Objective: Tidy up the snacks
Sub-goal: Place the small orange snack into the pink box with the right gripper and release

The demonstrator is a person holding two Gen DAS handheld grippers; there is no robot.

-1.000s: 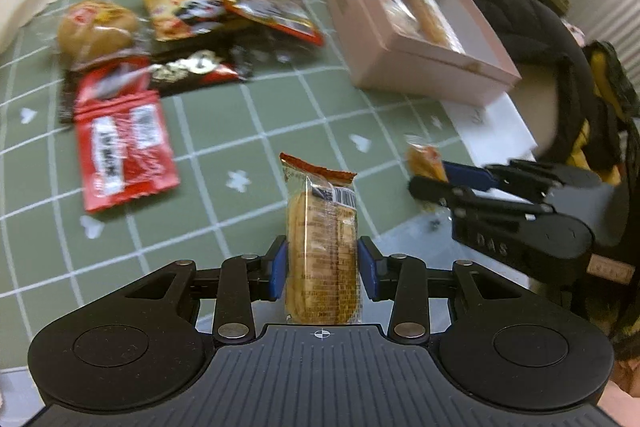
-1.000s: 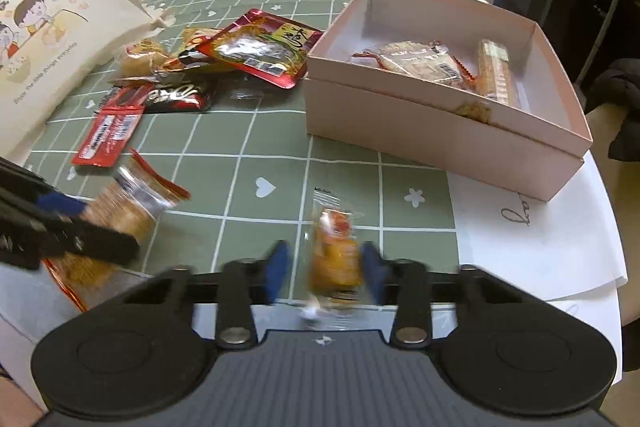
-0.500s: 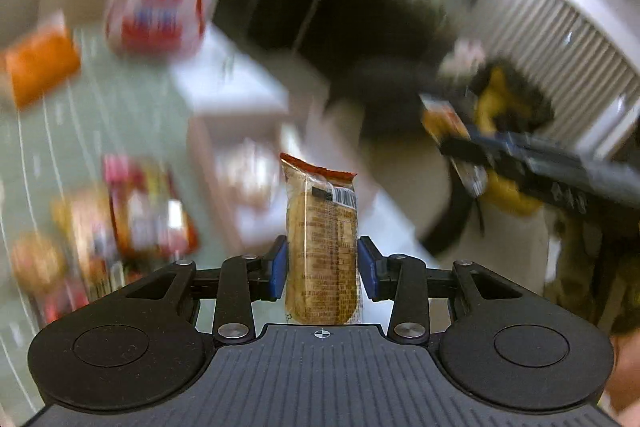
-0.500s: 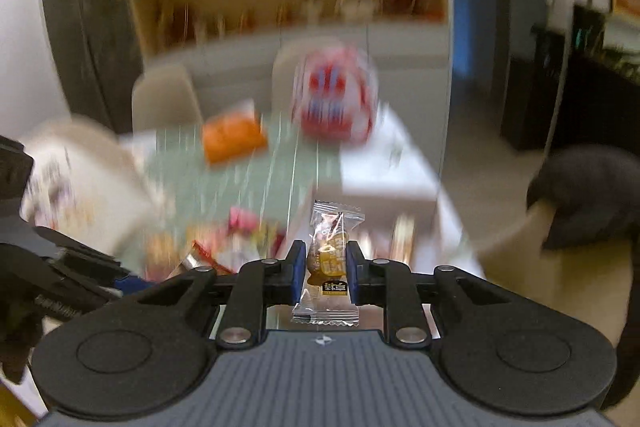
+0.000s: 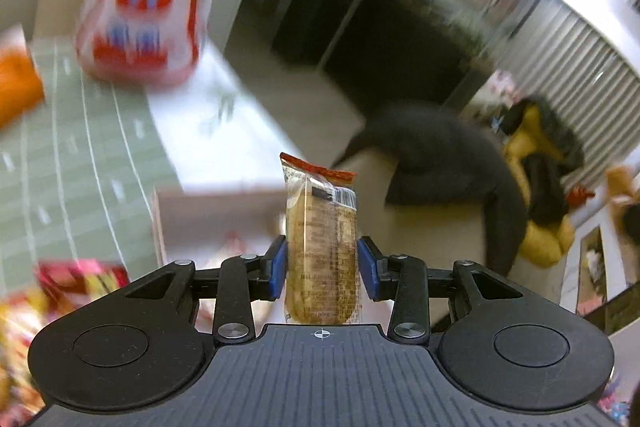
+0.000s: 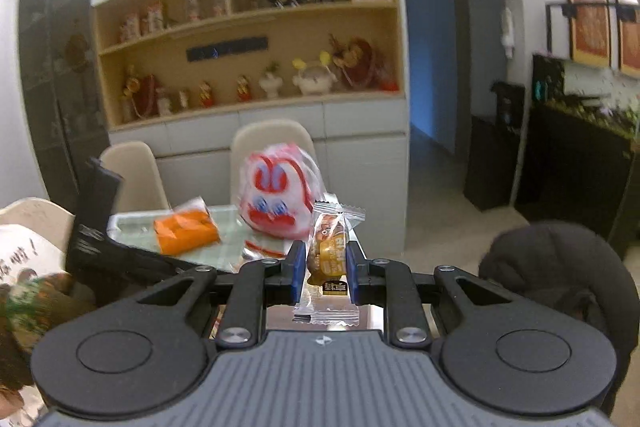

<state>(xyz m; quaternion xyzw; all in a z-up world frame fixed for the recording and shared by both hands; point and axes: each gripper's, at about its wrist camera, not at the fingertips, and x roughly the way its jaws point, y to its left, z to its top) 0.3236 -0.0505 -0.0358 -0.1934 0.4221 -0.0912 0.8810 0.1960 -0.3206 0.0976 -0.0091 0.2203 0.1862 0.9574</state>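
A clear-wrapped golden biscuit pack (image 5: 322,259) is being clamped by the left tongs (image 5: 322,267), a small brown-and-yellow wrapped candy (image 6: 328,259) by the right tongs (image 6: 320,273), both held above the desk (image 5: 60,163)

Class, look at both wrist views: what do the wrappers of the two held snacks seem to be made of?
Cracker pack: probably thin clear plastic film, glossy, biscuits visible through it, crimped red top.
Candy: likely clear plastic too, with serrated sealed ends and a printed brown-yellow middle.
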